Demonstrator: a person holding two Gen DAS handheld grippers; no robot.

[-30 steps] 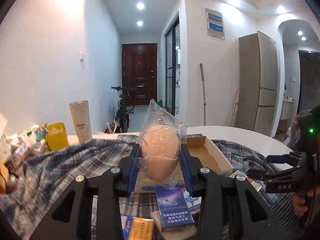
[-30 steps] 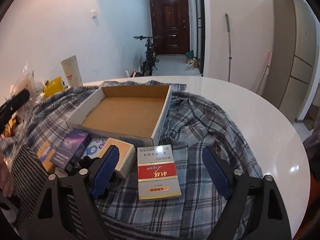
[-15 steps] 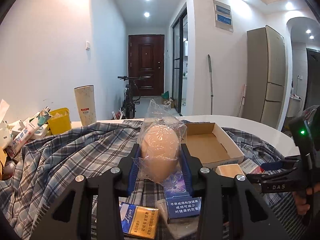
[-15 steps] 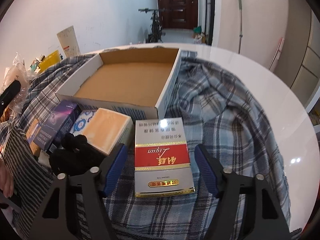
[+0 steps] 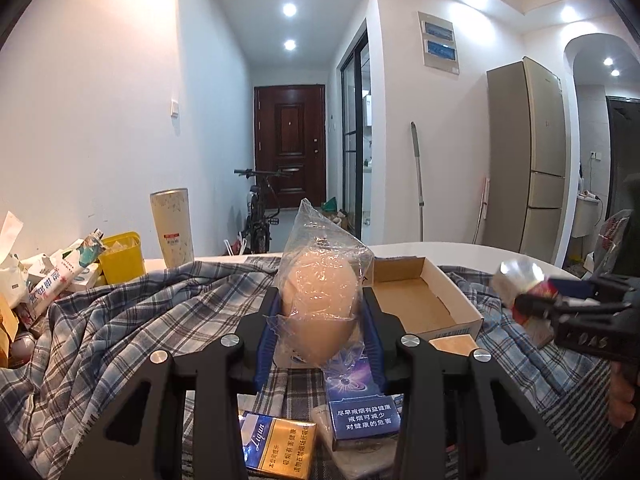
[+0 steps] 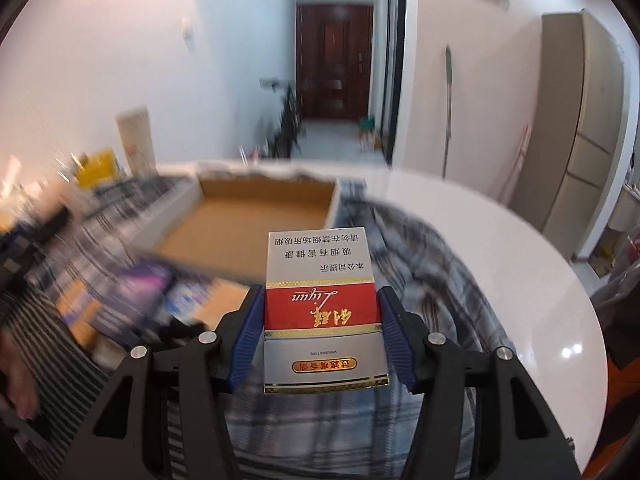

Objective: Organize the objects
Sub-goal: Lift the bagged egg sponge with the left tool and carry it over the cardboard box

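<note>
My left gripper [image 5: 320,316] is shut on a peach-coloured sponge wrapped in clear plastic [image 5: 320,304], held above the plaid cloth [image 5: 132,320]. My right gripper [image 6: 320,320] is shut on a red-and-silver cigarette pack [image 6: 322,304], lifted off the cloth in front of the open cardboard box [image 6: 256,216]. In the left wrist view that box [image 5: 416,304] lies just right of the sponge, and the right gripper [image 5: 536,304] holds the blurred pack at the right edge. A purple-blue pack [image 5: 360,400] and a gold pack [image 5: 276,448] lie below the left fingers.
A white round table [image 6: 500,264] carries the cloth. At the left stand a yellow container [image 5: 120,256], a tall cream tumbler [image 5: 172,228] and a pile of boxes and tubes [image 5: 52,280]. A tan block [image 5: 452,344] lies by the box. A hand [image 6: 16,380] shows at the lower left.
My right gripper closed on the red-and-silver pack and lifted it off the cloth toward the box. The left gripper keeps hold of the wrapped sponge and has barely moved.
</note>
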